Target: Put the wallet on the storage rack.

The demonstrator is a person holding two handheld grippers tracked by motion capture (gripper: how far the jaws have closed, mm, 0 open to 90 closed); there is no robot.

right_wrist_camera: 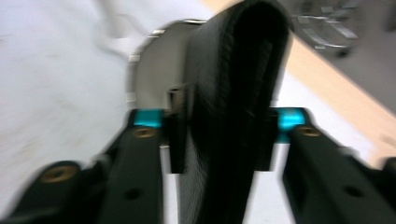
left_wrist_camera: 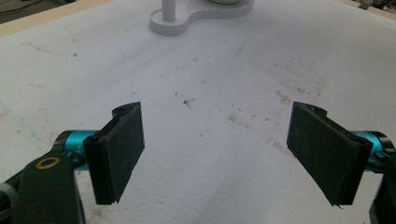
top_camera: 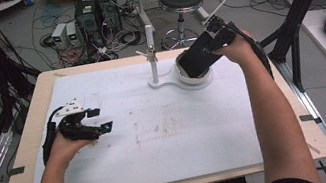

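Near the table's far edge, the right gripper clamps a black pouch above the white stand, while the left gripper rests near the left edge, jaws apart.

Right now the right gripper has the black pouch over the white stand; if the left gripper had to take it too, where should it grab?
Probably the lower free end of the black pouch, approached from the left gripper's side. The right gripper already clamps the upper end across the pouch's thin edge, and the pouch hangs tilted over the white stand, leaving that end exposed.
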